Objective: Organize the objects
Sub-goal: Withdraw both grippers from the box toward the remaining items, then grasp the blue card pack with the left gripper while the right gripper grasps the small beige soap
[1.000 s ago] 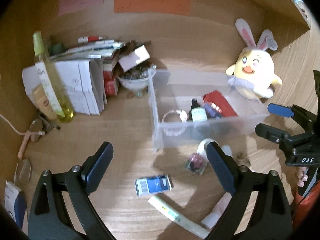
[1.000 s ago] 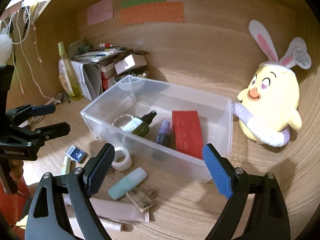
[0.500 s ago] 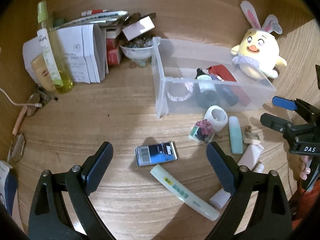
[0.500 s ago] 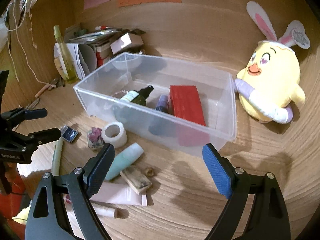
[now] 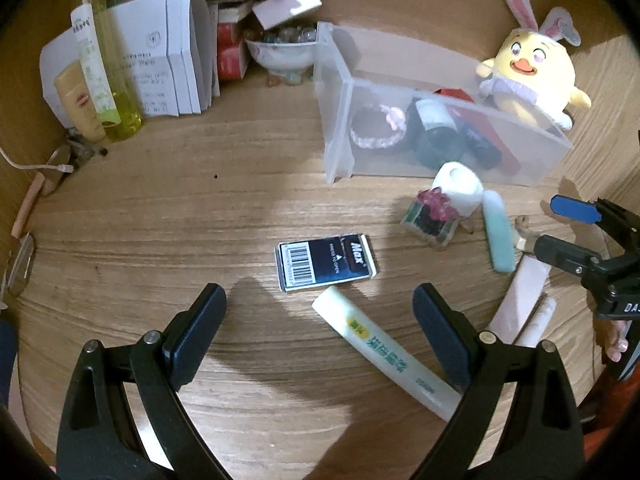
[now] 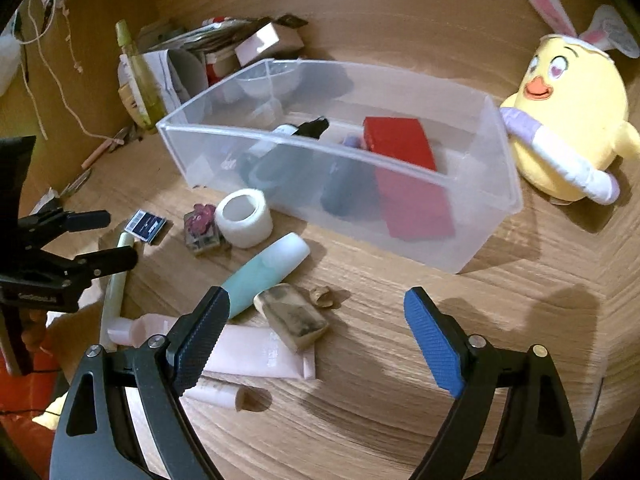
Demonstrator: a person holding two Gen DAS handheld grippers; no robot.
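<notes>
A clear plastic bin [image 6: 492,216] [image 5: 340,120] holds a red box [image 6: 400,148], dark bottles and a bracelet [image 5: 376,128]. Loose on the wooden desk lie a dark staple box [image 5: 326,262] [image 6: 145,225], a pale green tube [image 5: 384,350], a white tape roll [image 6: 244,218] [image 5: 458,188], a small flower block [image 6: 202,226], a teal bottle [image 6: 266,274] [image 5: 498,236], a worn tan block [image 6: 292,314] and a pink tube [image 6: 256,354]. My left gripper [image 5: 318,320] hangs open just before the staple box. My right gripper [image 6: 316,326] stands open over the tan block.
A yellow bunny-eared plush chick [image 6: 564,120] [image 5: 528,72] sits right of the bin. At the back left stand a green spray bottle [image 5: 102,60], folded papers [image 5: 168,60], a bowl of stones [image 5: 282,50] and small boxes. A cable [image 5: 28,166] lies at the left edge.
Both grippers have sunk toward the desk and tilted further down, so the loose items look larger and nearer. Both stay open and nothing was picked up.
</notes>
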